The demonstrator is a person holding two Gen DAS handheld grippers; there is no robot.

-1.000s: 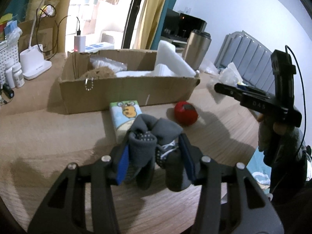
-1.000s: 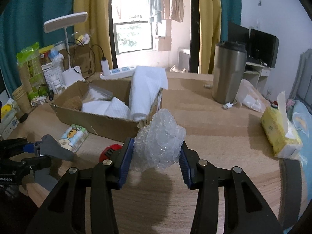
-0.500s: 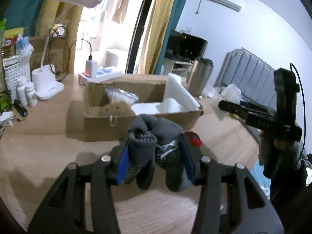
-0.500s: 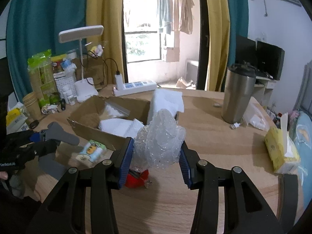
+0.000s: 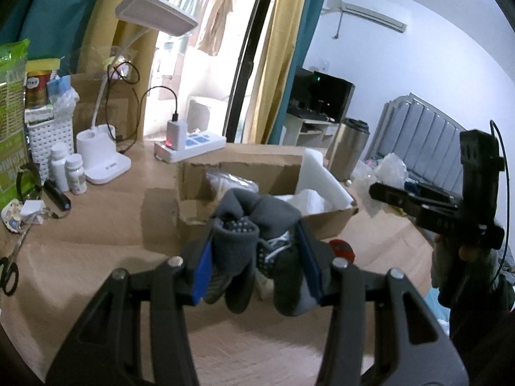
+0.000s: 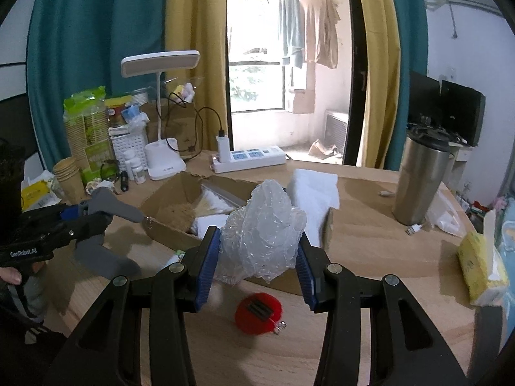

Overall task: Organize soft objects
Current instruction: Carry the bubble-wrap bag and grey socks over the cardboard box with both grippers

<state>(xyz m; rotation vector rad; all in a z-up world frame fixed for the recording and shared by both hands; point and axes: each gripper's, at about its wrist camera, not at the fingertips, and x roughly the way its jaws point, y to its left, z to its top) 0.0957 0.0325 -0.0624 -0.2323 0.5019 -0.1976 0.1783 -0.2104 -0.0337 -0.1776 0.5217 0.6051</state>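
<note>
My left gripper is shut on a bundle of grey socks and holds it in the air in front of the open cardboard box. My right gripper is shut on a wad of clear bubble wrap, held above the table near the box. The box holds white foam sheets, a brown fluffy item and a plastic bag. A red soft ball lies on the table below the right gripper. The left gripper with its socks also shows at the left of the right wrist view.
A steel tumbler stands right of the box. A yellow tissue pack lies at the far right. A power strip, a desk lamp, bottles, paper cups and scissors crowd the left and back.
Both grippers have risen and pulled back with their loads. The box and the red ball now sit lower and farther away in both views.
</note>
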